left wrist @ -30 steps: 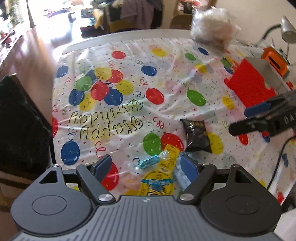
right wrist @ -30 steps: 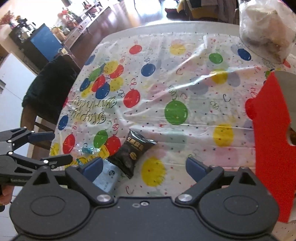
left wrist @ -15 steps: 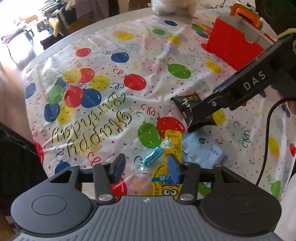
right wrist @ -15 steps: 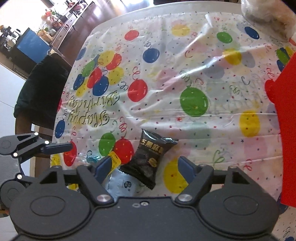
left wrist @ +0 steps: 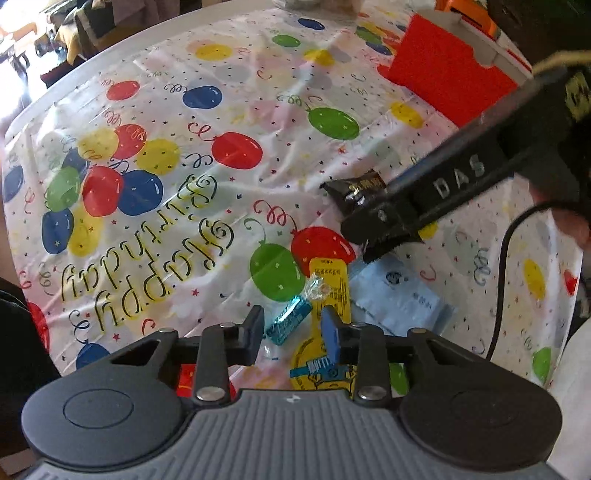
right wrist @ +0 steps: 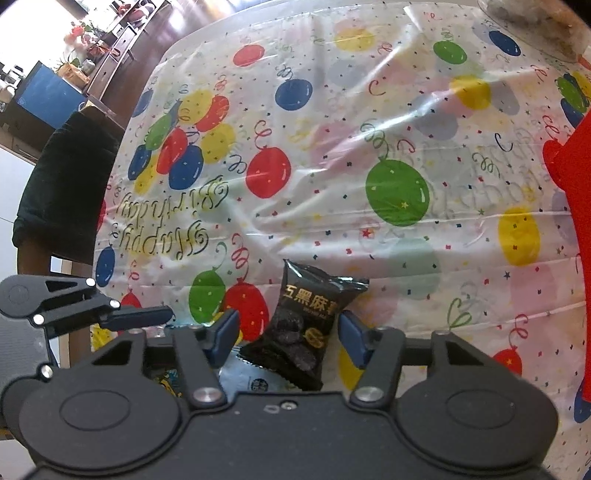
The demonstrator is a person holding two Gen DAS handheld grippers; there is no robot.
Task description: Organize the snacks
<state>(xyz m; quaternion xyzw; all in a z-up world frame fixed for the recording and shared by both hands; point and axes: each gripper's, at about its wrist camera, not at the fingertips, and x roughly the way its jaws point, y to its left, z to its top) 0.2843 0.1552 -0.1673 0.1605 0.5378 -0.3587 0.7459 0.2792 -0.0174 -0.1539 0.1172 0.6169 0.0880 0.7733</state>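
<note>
A small blue candy (left wrist: 289, 318) lies on the balloon tablecloth between the fingers of my left gripper (left wrist: 292, 328), which stand partly closed around it with small gaps. Beside it lie a yellow packet (left wrist: 328, 295) and a pale blue packet (left wrist: 400, 300). My right gripper (right wrist: 288, 330) is open, its fingers either side of a black snack packet (right wrist: 308, 325) on the cloth; the packet also shows in the left wrist view (left wrist: 360, 186) under the right gripper (left wrist: 384, 225). The left gripper shows at the left of the right wrist view (right wrist: 140, 317).
A red open box (left wrist: 447, 77) stands at the far right of the table, with an orange item (left wrist: 461, 14) behind it. A clear bag (right wrist: 535, 22) sits at the far edge. A dark chair (right wrist: 62, 177) stands at the left side. A cable (left wrist: 506, 266) hangs on the right.
Both grippers have dropped closer to the table. The left fingers have narrowed around the blue candy. The right fingers have narrowed and now straddle the black packet.
</note>
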